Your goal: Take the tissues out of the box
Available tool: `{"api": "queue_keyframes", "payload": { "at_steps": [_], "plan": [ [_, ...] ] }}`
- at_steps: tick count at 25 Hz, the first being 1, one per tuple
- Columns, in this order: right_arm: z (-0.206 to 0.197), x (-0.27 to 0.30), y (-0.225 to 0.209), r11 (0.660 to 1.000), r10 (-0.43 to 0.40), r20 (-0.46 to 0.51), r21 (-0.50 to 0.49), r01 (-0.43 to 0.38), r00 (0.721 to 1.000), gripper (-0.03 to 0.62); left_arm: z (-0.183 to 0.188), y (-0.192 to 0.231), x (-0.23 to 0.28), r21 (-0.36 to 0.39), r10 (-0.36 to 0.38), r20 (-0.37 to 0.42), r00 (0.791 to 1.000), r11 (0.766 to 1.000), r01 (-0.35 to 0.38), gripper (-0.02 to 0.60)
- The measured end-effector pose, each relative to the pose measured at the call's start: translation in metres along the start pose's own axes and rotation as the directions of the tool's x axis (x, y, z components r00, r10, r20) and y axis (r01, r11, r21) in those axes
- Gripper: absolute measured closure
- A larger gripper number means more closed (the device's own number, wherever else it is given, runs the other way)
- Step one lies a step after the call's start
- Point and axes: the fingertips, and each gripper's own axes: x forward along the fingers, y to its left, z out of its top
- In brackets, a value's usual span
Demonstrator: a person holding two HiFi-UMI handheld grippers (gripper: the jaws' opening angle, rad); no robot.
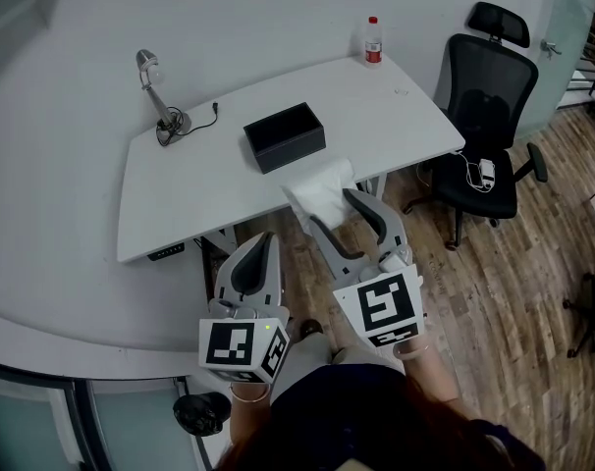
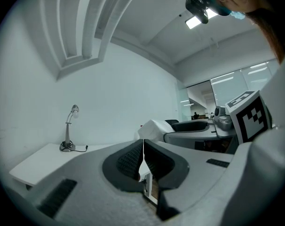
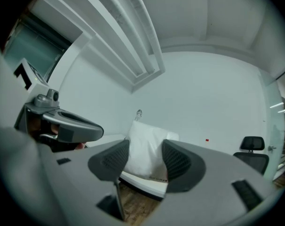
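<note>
The black box [image 1: 284, 136] stands open-topped in the middle of the white desk [image 1: 180, 199]. A white pack of tissues [image 1: 322, 190] is out of it, held over the desk's front edge. My right gripper [image 1: 331, 208] is shut on this pack. In the right gripper view the tissues [image 3: 145, 147] fill the gap between both pads, with the gripper [image 3: 142, 160] closed round them. My left gripper [image 1: 265, 238] hangs lower left, off the desk, jaws shut and empty. In the left gripper view its own jaws [image 2: 143, 157] meet, and the tissues [image 2: 154, 127] show beyond them.
A gooseneck lamp [image 1: 155, 94] with a cable stands at the desk's far left. A red-capped bottle [image 1: 373, 40] sits at the far right corner. A black office chair [image 1: 489, 116] stands right of the desk on a wooden floor [image 1: 533, 263].
</note>
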Motion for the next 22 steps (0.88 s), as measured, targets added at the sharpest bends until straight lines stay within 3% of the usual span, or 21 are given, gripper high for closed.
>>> {"api": "queue_keyframes", "payload": {
  "at_steps": [22],
  "plan": [
    [-0.004, -0.031, -0.004, 1.0, 0.013, 0.018, -0.007, -0.013, 1.0, 0.358, -0.001, -0.024, -0.011, 0.001, 0.024, 0.003, 1.0, 1.0, -0.024, 0.555]
  ]
}}
